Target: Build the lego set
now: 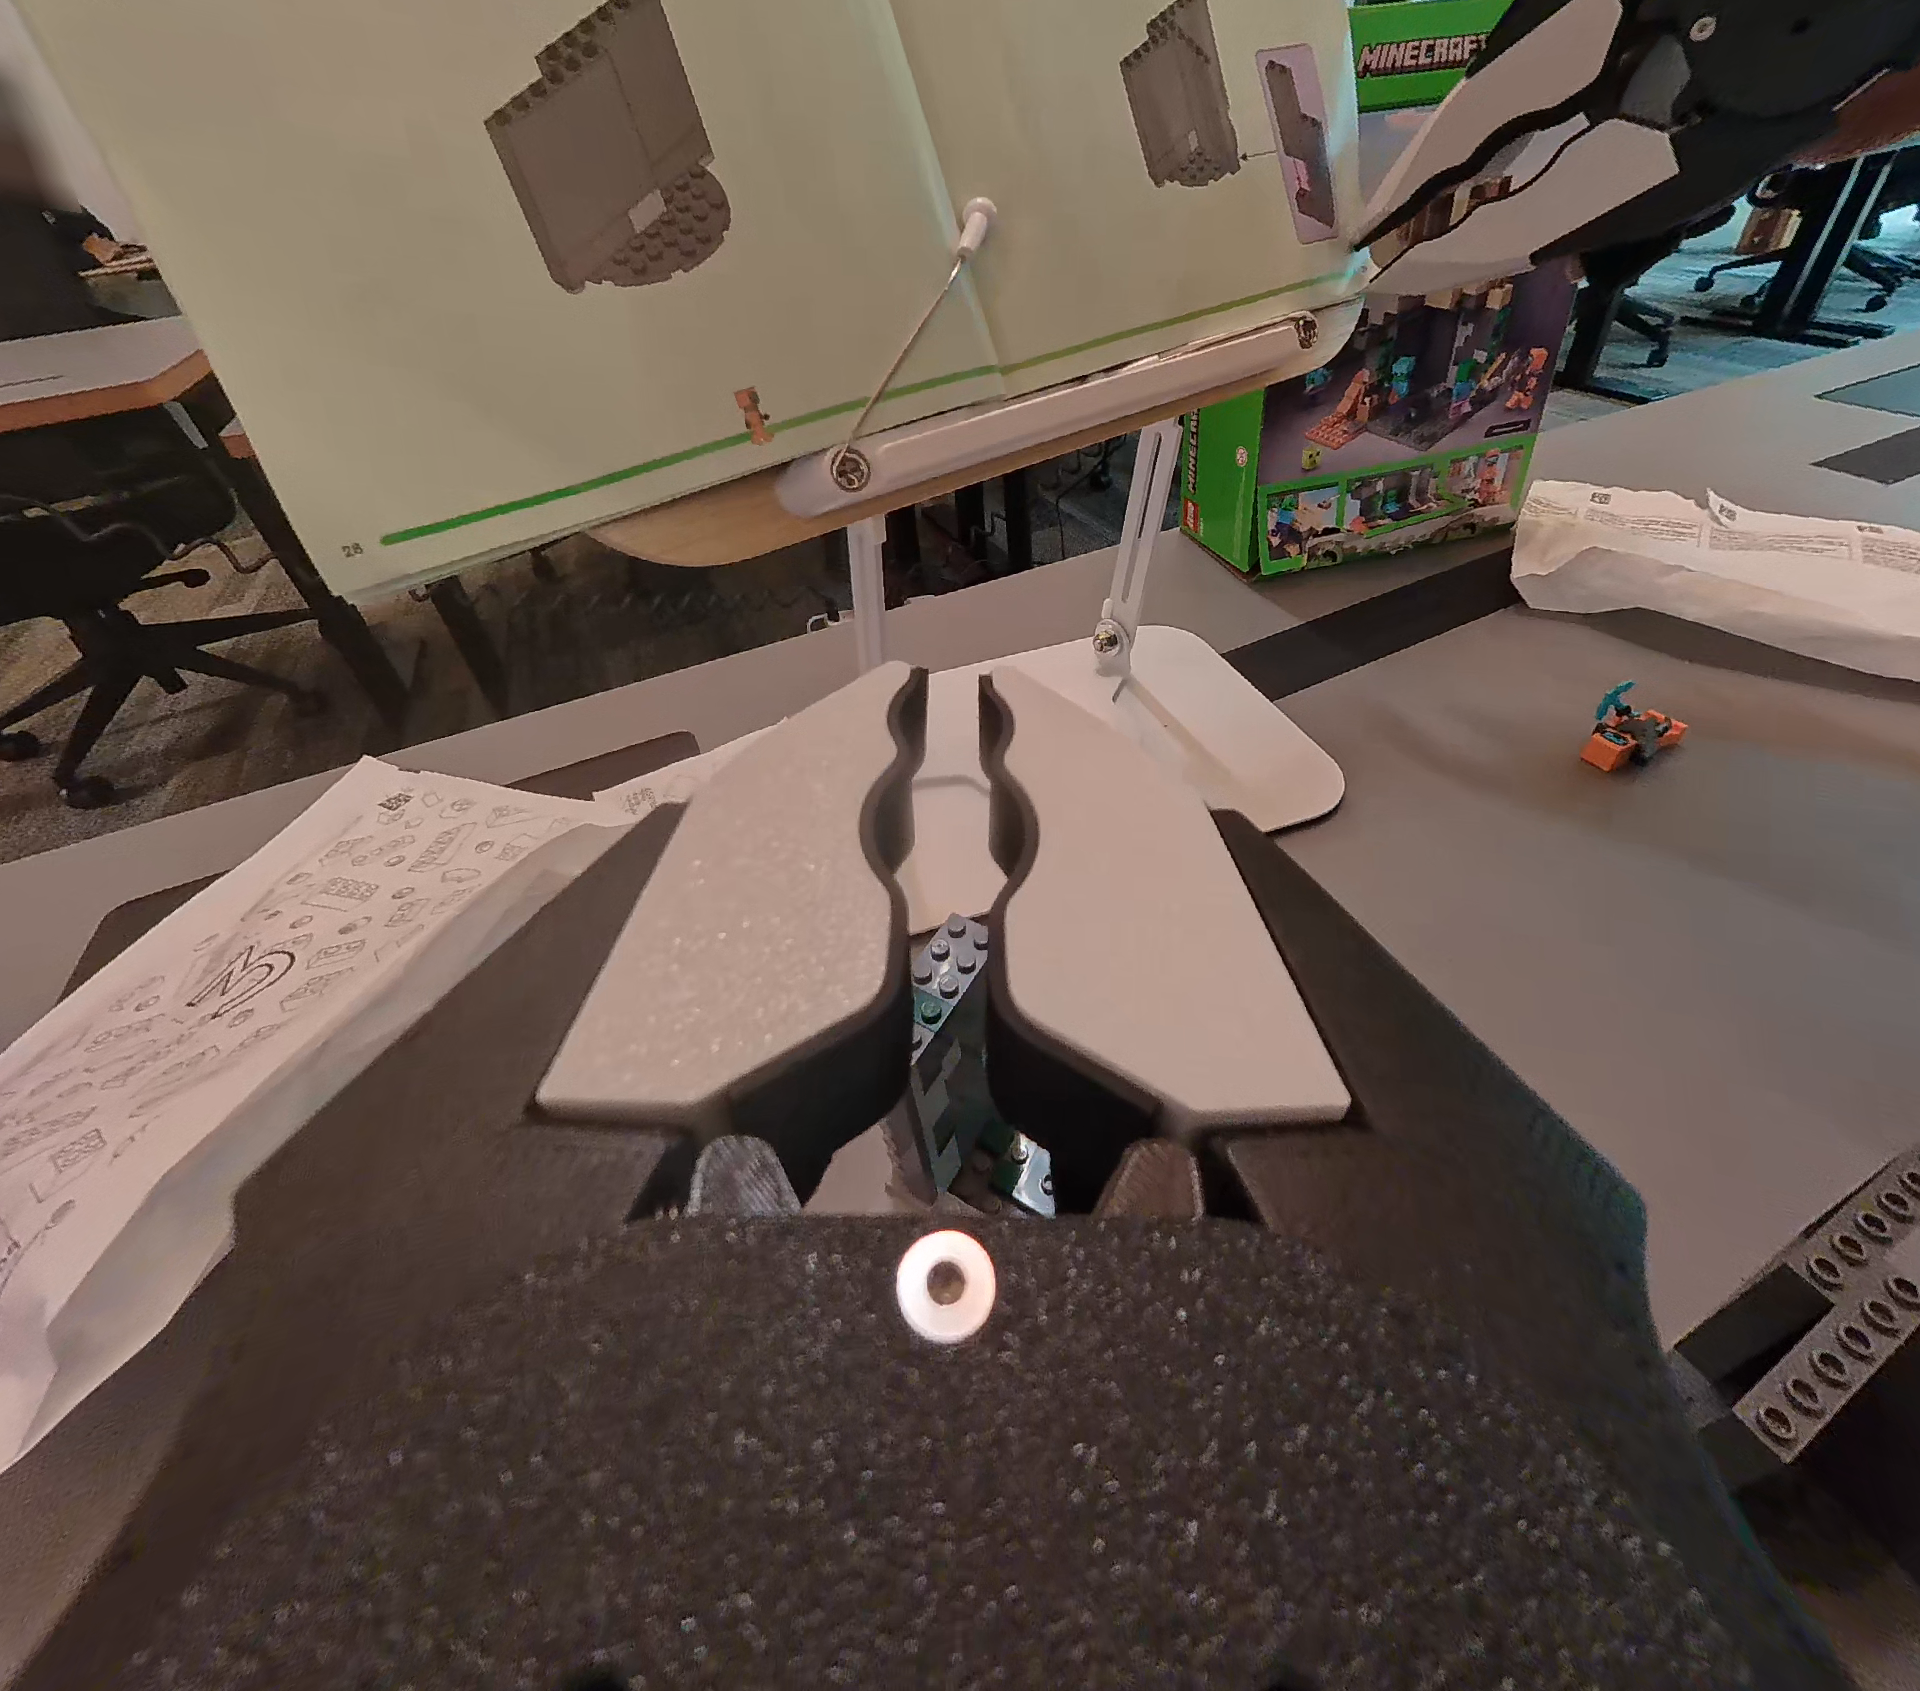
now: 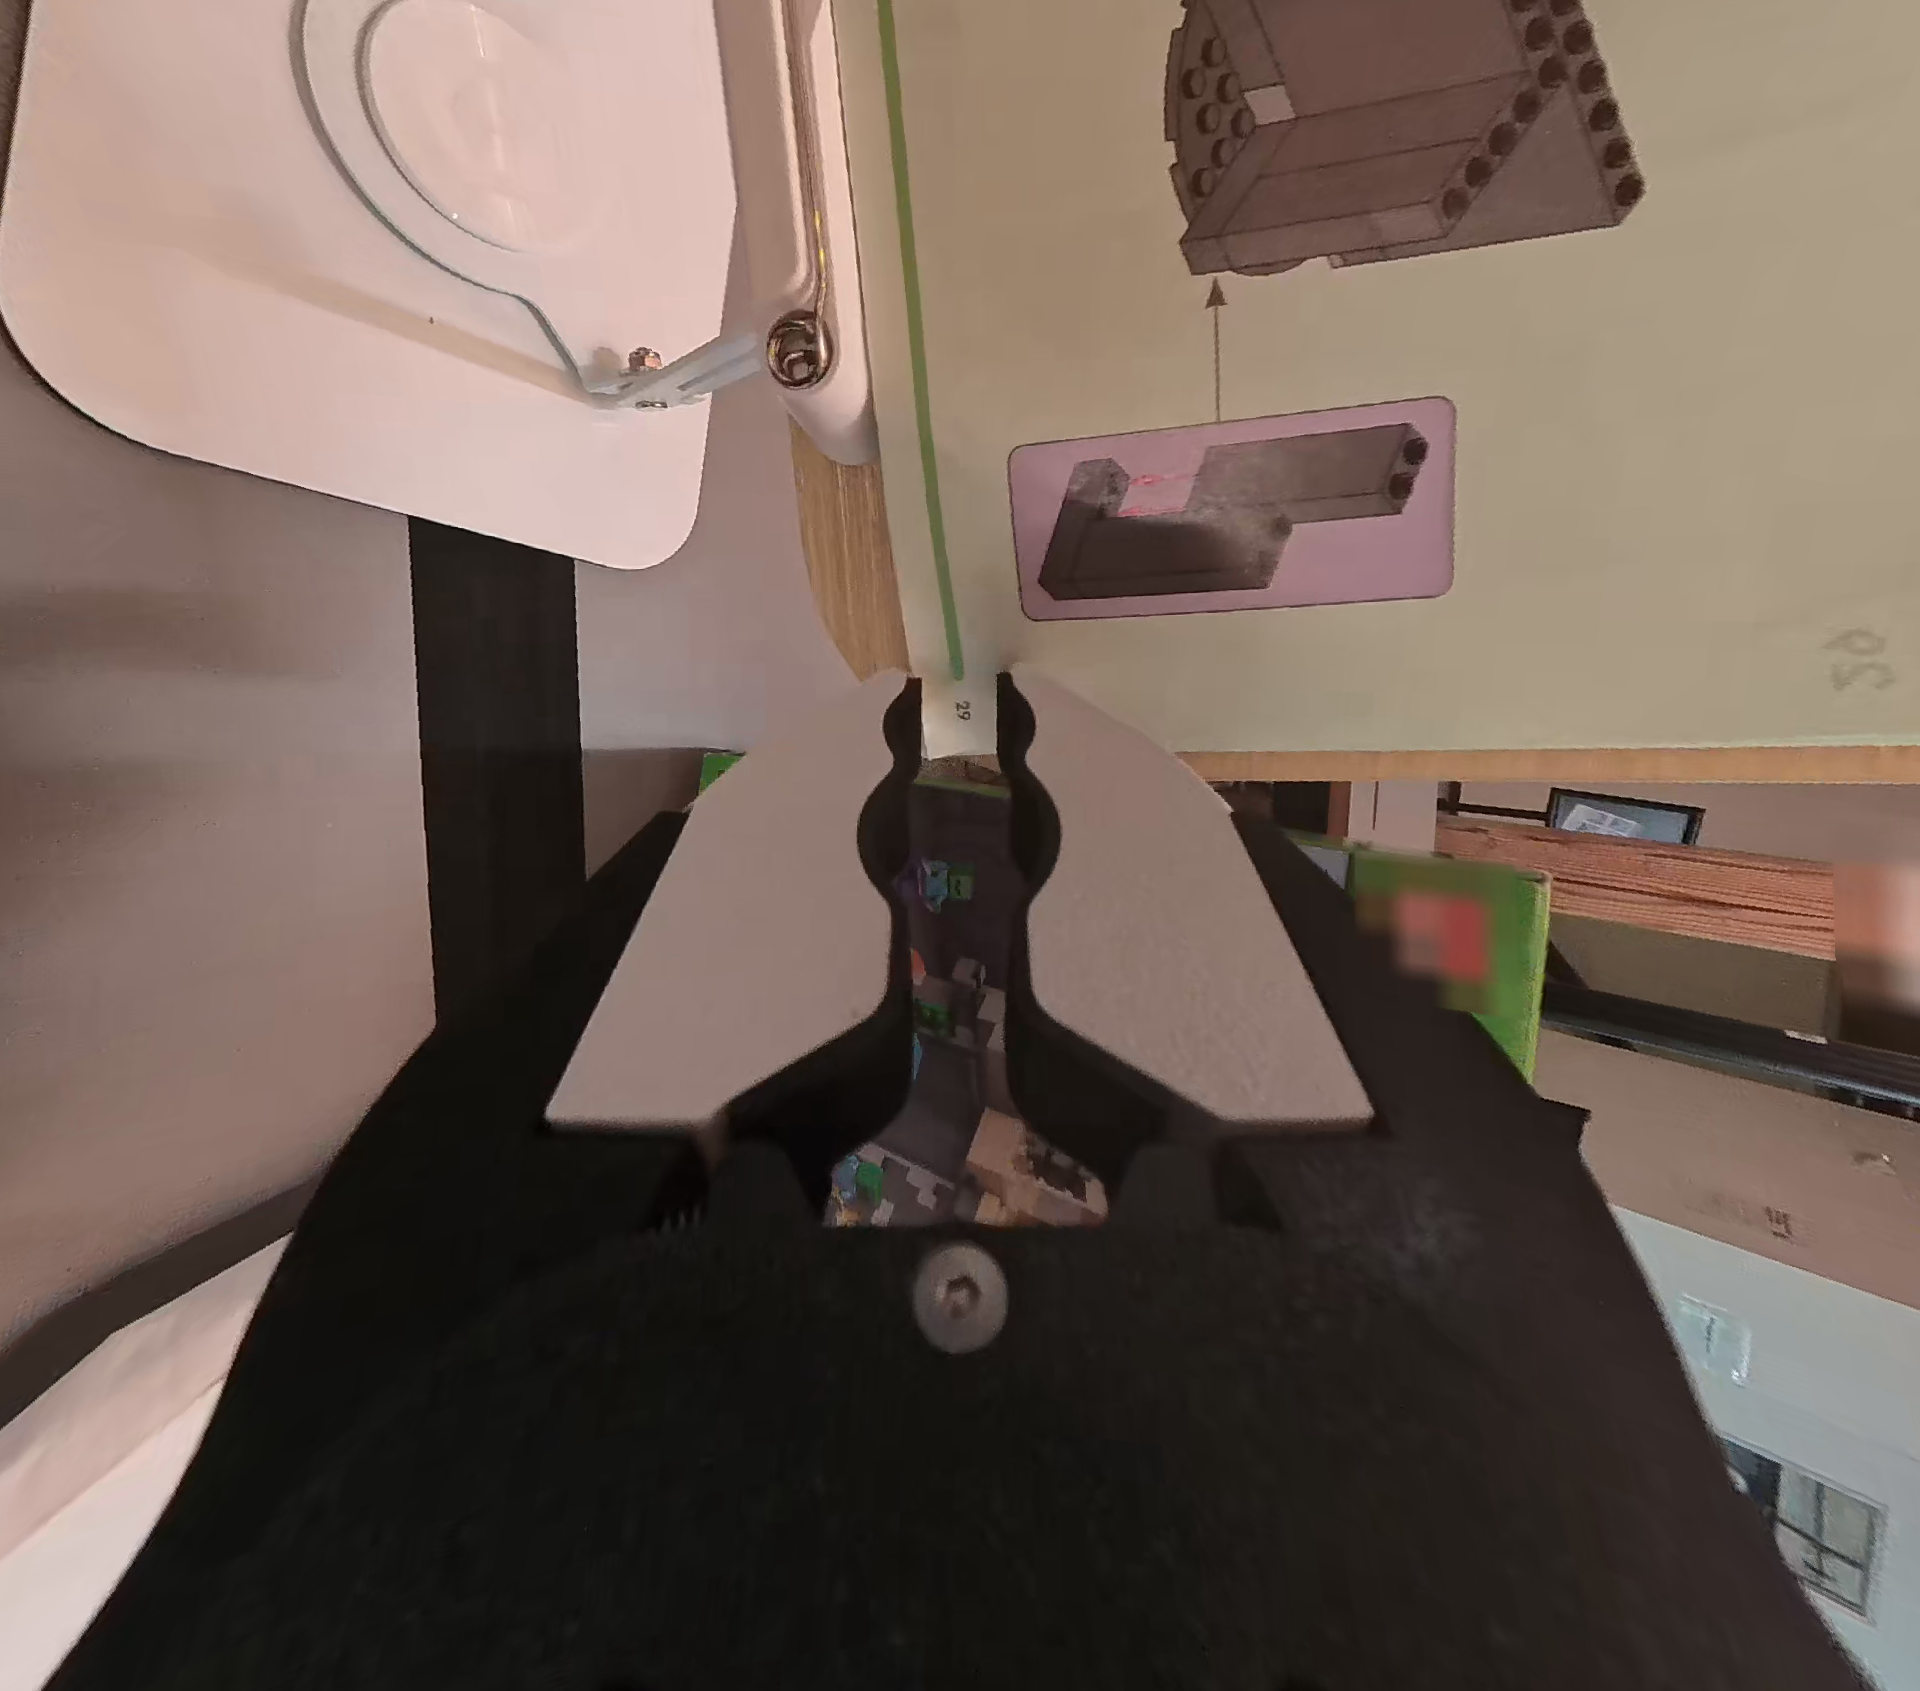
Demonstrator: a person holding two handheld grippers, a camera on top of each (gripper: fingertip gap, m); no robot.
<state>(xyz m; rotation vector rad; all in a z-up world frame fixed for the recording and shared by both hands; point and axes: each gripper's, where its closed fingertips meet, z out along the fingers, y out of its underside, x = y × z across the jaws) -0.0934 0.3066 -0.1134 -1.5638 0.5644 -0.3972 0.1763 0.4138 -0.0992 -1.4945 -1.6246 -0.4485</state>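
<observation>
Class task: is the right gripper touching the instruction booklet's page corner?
Touching. The right wrist view shows the right gripper with its fingertips pinching the booklet's lower page corner between them.

Left wrist view low over table, facing propped instruction booklet (image 1: 665,114); right wrist view rolled sideways, close against booklet corner

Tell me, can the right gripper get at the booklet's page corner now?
Probably yes: the page corner sits between the fingertips of the right gripper, with nothing blocking. The left gripper holds a brick assembly.
</observation>
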